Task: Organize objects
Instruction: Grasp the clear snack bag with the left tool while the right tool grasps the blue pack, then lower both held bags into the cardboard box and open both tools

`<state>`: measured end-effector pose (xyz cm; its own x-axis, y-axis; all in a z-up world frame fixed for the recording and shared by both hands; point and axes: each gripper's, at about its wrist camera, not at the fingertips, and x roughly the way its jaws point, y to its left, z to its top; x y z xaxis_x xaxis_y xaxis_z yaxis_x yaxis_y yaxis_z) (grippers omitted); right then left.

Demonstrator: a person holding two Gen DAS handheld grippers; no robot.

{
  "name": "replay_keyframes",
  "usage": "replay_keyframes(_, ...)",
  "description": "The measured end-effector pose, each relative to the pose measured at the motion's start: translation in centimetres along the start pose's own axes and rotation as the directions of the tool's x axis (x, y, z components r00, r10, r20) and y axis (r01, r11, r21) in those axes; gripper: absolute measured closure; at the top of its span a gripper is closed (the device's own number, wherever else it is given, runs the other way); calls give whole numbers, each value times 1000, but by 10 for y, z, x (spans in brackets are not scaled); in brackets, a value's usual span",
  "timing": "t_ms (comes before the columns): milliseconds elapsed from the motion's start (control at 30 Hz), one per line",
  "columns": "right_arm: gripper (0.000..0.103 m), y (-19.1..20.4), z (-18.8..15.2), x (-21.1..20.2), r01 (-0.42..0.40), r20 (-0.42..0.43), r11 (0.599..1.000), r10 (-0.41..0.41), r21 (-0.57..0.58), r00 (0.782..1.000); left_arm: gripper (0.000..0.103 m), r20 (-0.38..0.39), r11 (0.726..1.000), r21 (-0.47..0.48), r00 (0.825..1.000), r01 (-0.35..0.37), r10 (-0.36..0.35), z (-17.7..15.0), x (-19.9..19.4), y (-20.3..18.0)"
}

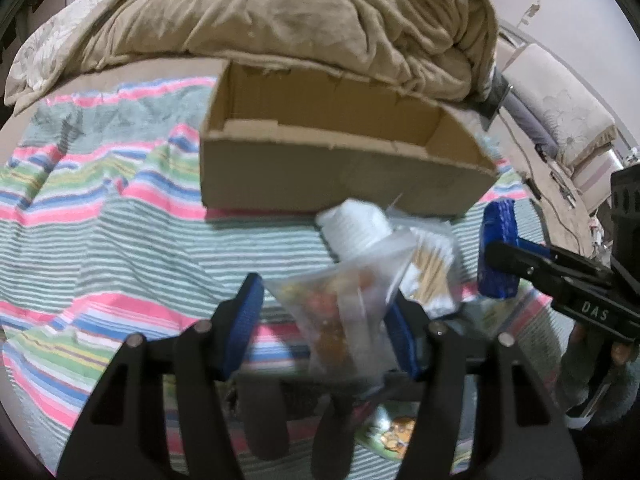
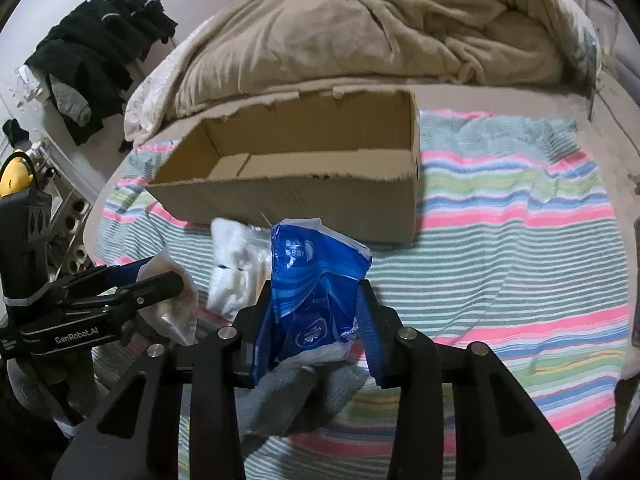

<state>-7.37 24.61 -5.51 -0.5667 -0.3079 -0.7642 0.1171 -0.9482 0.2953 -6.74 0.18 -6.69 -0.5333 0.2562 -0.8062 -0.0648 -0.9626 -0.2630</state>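
An open, empty cardboard box point(image 1: 344, 176) lies on the striped blanket; it also shows in the right wrist view point(image 2: 296, 196). My left gripper point(image 1: 324, 324) is shut on a clear plastic bag point(image 1: 344, 312) of small colourful items, held in front of the box. My right gripper point(image 2: 312, 316) is shut on a blue and white packet point(image 2: 312, 296); in the left wrist view that packet point(image 1: 498, 256) sits at the right. A white packet point(image 1: 356, 232) and a bag of cotton swabs point(image 1: 430, 272) lie on the blanket before the box.
A crumpled beige quilt point(image 1: 304, 12) lies behind the box. The striped blanket point(image 2: 500, 240) covers the bed. Dark clothes point(image 2: 96, 56) hang on a rack at the left. A cushioned chair point(image 1: 560, 120) stands at the right.
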Motion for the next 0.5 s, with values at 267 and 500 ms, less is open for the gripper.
replay_keyframes(267,63,14,23,-24,17,80,999,-14,-37,997,43,97,999,34,995,24,-27,24,-38,-11)
replay_keyframes(500,63,13,51,-29,45,130,997,-37,-62,991,43,151,998,68,988,18,-28,51,-47,-18)
